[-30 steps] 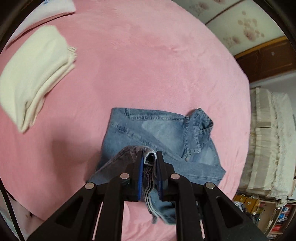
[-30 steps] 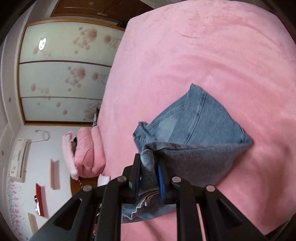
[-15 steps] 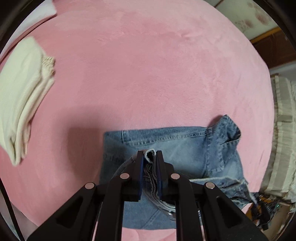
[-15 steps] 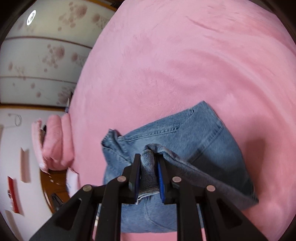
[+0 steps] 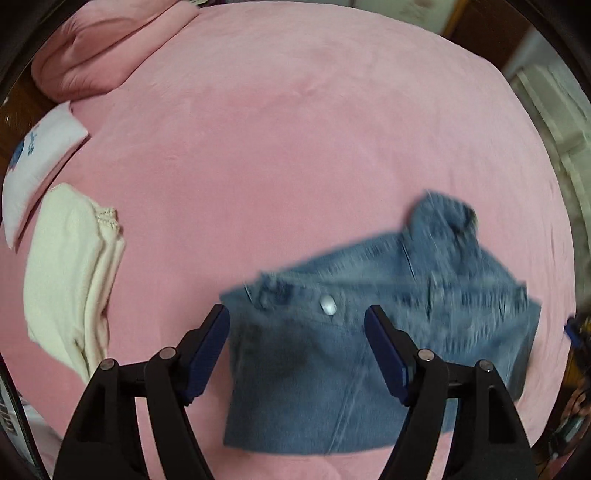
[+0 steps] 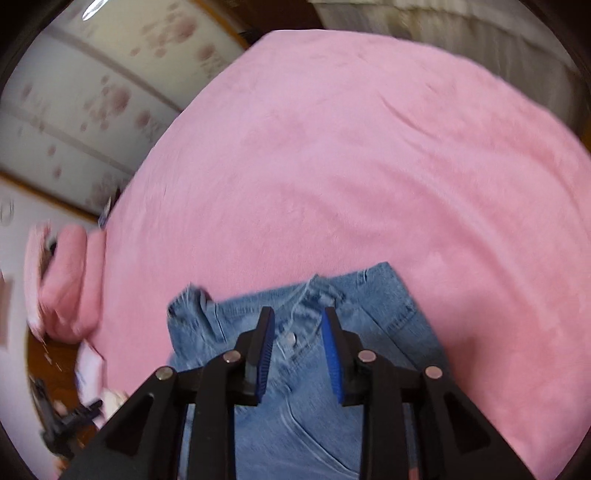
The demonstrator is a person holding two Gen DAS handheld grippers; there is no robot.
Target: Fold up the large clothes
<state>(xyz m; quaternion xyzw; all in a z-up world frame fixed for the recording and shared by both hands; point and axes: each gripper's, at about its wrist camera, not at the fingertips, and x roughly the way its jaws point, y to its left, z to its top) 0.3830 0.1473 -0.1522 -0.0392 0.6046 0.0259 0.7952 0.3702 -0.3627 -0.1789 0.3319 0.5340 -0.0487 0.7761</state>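
A pair of blue jeans (image 5: 314, 384) lies folded on the pink bed (image 5: 295, 147), waistband and metal button (image 5: 328, 306) on top. My left gripper (image 5: 297, 325) is open wide and empty, just above the folded jeans. In the right wrist view the jeans (image 6: 295, 406) lie under my right gripper (image 6: 298, 325), which is open and empty, its fingers either side of the button fly. Both views are motion-blurred.
A folded cream garment (image 5: 70, 273) lies at the bed's left side, with a white pillow (image 5: 37, 162) and a pink duvet roll (image 5: 96, 59) beyond it. In the right wrist view a floral wardrobe (image 6: 92, 92) stands left and curtains (image 6: 461, 33) behind.
Both grippers were shut on folds of the jeans; now both have opened and let go. The jeans have dropped flat onto the bed and both grippers have pulled back.
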